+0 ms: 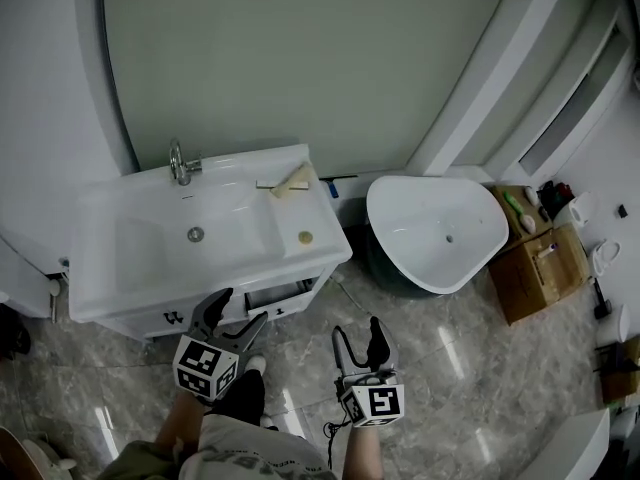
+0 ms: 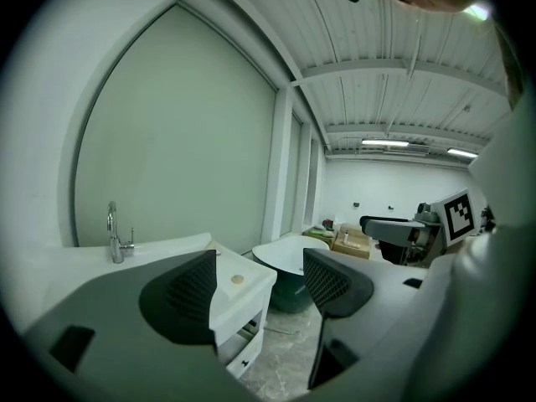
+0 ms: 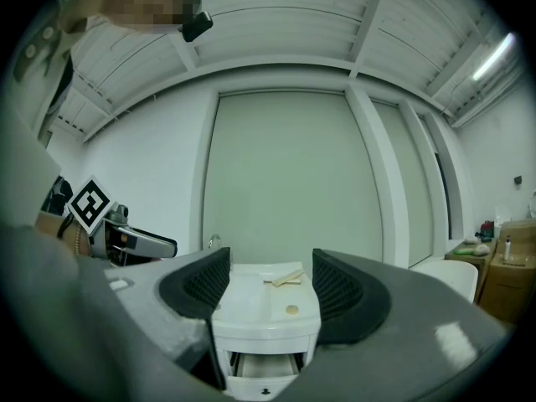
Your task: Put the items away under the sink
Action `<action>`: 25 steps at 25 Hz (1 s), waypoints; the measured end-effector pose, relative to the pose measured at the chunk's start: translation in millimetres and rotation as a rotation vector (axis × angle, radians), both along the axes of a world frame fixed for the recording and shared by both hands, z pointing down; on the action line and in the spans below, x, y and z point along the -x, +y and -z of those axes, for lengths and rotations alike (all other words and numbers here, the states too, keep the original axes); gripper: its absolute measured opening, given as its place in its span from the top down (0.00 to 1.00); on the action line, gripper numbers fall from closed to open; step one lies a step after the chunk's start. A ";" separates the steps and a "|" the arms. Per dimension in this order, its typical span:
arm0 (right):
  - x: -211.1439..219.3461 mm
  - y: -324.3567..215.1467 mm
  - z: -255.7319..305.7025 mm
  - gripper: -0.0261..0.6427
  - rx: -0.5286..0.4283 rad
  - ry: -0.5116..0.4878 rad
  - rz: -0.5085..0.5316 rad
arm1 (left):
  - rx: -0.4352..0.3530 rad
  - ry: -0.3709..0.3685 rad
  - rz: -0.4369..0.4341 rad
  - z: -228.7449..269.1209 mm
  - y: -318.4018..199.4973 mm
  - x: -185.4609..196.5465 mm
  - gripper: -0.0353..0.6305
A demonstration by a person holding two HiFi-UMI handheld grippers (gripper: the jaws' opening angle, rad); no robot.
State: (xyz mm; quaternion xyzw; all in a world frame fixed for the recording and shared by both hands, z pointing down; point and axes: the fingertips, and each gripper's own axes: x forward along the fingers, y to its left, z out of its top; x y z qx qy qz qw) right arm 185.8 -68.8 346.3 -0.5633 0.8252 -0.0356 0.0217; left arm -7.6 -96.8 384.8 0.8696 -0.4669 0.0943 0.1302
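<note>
A white sink cabinet [image 1: 215, 253] stands against the wall, with a chrome tap [image 1: 180, 163] at its back. On its right ledge lie a pale rectangular bar [image 1: 293, 180] with a thin stick, and a small round cream piece [image 1: 305, 237]. The drawer [image 1: 285, 293] under the basin is pulled partly out, seen too in the right gripper view as the drawer [image 3: 264, 373]. My left gripper [image 1: 232, 310] is open, held just in front of the cabinet. My right gripper [image 1: 357, 334] is open over the floor, to the right of the left one. Both are empty.
A white freestanding tub [image 1: 437, 230] stands right of the cabinet. Cardboard boxes [image 1: 535, 258] with small bottles sit further right. The floor [image 1: 450, 368] is glossy grey marble tile. The person's legs and shoes show at the bottom of the head view.
</note>
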 end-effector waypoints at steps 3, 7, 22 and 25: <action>3.6 -42.2 2.5 0.51 -0.005 0.021 -0.015 | -0.011 0.012 -0.012 6.3 -46.3 3.8 0.48; 8.6 -91.9 2.2 0.51 -0.007 0.020 -0.025 | -0.014 0.011 -0.035 10.5 -99.6 8.4 0.48; 33.2 -237.3 -25.6 0.51 0.048 0.191 0.058 | 0.034 0.039 -0.048 -4.0 -201.2 9.6 0.48; 35.4 -263.4 -42.6 0.51 0.071 0.246 0.115 | 0.045 0.025 -0.055 -8.2 -211.3 -0.5 0.46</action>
